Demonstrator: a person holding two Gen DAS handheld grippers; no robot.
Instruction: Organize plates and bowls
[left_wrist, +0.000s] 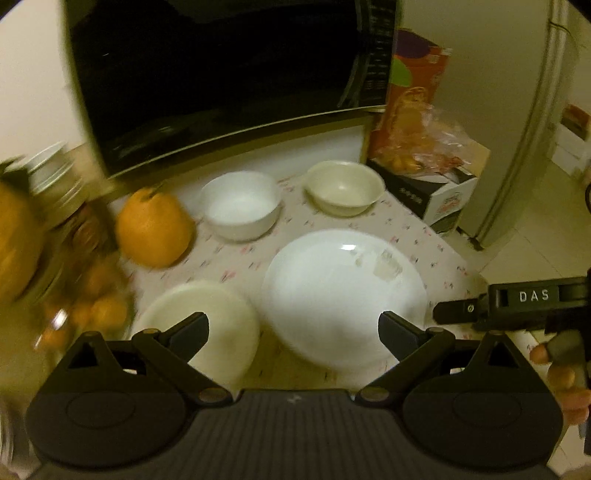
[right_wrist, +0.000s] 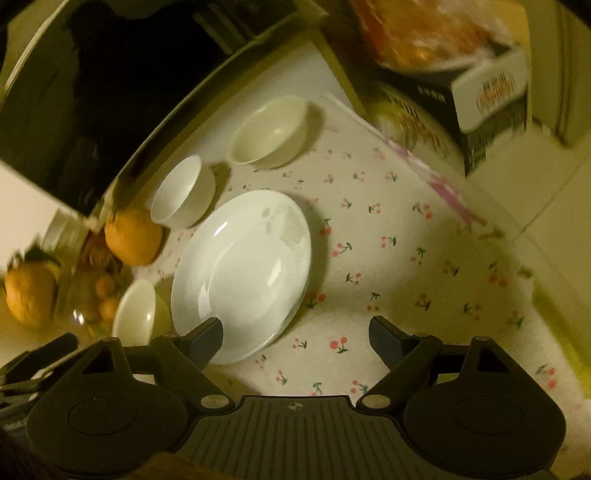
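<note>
A large white plate (left_wrist: 343, 291) (right_wrist: 243, 269) lies on the cherry-print tablecloth. A white bowl (left_wrist: 240, 205) (right_wrist: 183, 192) and a cream bowl (left_wrist: 345, 186) (right_wrist: 269, 131) stand behind it near the microwave. A smaller cream dish (left_wrist: 207, 321) (right_wrist: 135, 314) sits left of the plate. My left gripper (left_wrist: 293, 332) is open and empty, just above the near edges of the plate and the small dish. My right gripper (right_wrist: 295, 339) is open and empty, its left finger (right_wrist: 207, 341) over the plate's near rim; it also shows at the right edge of the left wrist view (left_wrist: 517, 302).
A black microwave (left_wrist: 229, 81) (right_wrist: 110, 92) stands at the back. Oranges (left_wrist: 155, 229) (right_wrist: 133, 236) and a glass jar (left_wrist: 81, 280) crowd the left. A printed box with a fruit bag (left_wrist: 432, 181) (right_wrist: 480, 92) sits at the right, with a fridge (left_wrist: 517, 129) beyond.
</note>
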